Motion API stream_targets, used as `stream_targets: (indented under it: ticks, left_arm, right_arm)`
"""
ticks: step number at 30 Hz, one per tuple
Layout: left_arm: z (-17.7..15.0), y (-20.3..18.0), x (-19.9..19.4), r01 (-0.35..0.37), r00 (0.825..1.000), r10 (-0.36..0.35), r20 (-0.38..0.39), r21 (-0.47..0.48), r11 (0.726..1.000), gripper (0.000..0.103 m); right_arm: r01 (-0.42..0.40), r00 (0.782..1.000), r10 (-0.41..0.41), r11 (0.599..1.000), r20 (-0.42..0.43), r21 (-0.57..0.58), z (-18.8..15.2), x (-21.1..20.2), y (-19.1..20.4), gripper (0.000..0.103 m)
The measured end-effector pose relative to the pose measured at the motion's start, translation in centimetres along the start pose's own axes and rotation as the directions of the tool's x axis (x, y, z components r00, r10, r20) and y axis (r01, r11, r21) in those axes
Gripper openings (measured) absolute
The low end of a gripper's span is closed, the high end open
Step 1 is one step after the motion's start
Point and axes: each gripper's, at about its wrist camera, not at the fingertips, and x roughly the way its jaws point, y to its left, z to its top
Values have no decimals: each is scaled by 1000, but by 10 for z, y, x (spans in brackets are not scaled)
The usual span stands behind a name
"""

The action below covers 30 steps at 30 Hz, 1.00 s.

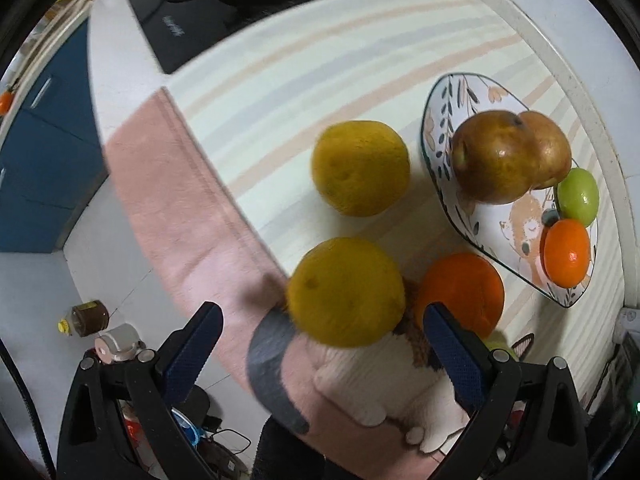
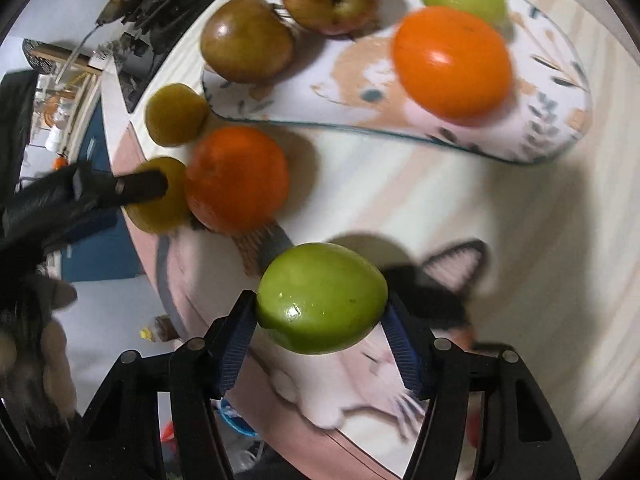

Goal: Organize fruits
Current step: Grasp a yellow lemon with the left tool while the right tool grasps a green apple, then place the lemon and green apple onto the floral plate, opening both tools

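While loading the plate (image 2: 560,136) at twelve o'clock: right hand-held gripper (image 2: 320,320) pinching green fruit (image 2: 320,300), left hand-held gripper (image 1: 320,340) spread around yellow fruit (image 1: 344,292).

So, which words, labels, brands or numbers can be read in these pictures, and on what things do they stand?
Black cooktop: a pale brand mark near its front edge, too blurred to read.
Brown bottle on the floor: a label, too small to read.
Plate, mat, fruit: pictures only, no text.
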Motion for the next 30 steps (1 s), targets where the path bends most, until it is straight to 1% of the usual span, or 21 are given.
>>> stream_targets:
  ticks: [2,3,4,5,6,8,13,16,18,21,24,27,29,30]
  left_arm:
    - [2,-4,4,3,1000,-3,1,15,1000,100]
    - [2,-5,5,7,1000,-7,6,20,1000,95]
    - [3,-5,5,14,1000,-14,12,22,1000,84]
    - [3,-6,7,19,1000,-20,14,25,1000,78]
    - [4,-6,8,20,1000,-21,11,26,999,64]
    - [4,-6,11,30,1000,-30,8,28,999,63]
    - [5,-11,9,7,1000,-8,28,50,999,62]
    - [4,-18,1,-12,998,9,56,67,998,62]
    - [3,-22,-11,-3,998,-2,70,73,997,62]
    - [0,-27,-38,31,993,-40,108,87,996,62]
    - [3,-38,-72,81,981,-100,165,117,990,62]
    - [18,-48,-101,130,967,-160,200,154,979,62]
    - [37,-62,-115,159,960,-196,199,185,970,62]
    - [44,-69,-118,162,959,-201,200,196,967,62]
  right_arm:
    - [18,1000,-18,1000,-2,-5,-5,-3,-5,65]
    - [22,1000,-22,1000,-2,-2,-8,-5,-8,65]
    - [25,1000,-25,1000,-2,-1,-10,-6,-11,65]
    - [29,1000,-29,1000,-2,2,-13,-7,-14,65]
    - [37,999,-37,999,-3,11,-12,-7,-16,66]
    - [27,1000,-27,999,-8,25,-10,-7,-25,66]
    - [22,1000,-22,999,4,30,-5,-8,-27,65]
    - [24,1000,-24,999,20,36,-4,-11,-28,65]
    - [0,1000,-1,999,29,50,-8,-23,-37,65]
    - [-35,997,30,997,69,68,-9,-46,-44,65]
    - [-70,990,57,993,132,92,-1,-77,-50,65]
    - [-88,978,64,990,200,114,14,-106,-60,65]
    - [-82,972,51,989,228,126,25,-118,-67,65]
    - [-71,969,35,988,246,138,35,-124,-73,65]
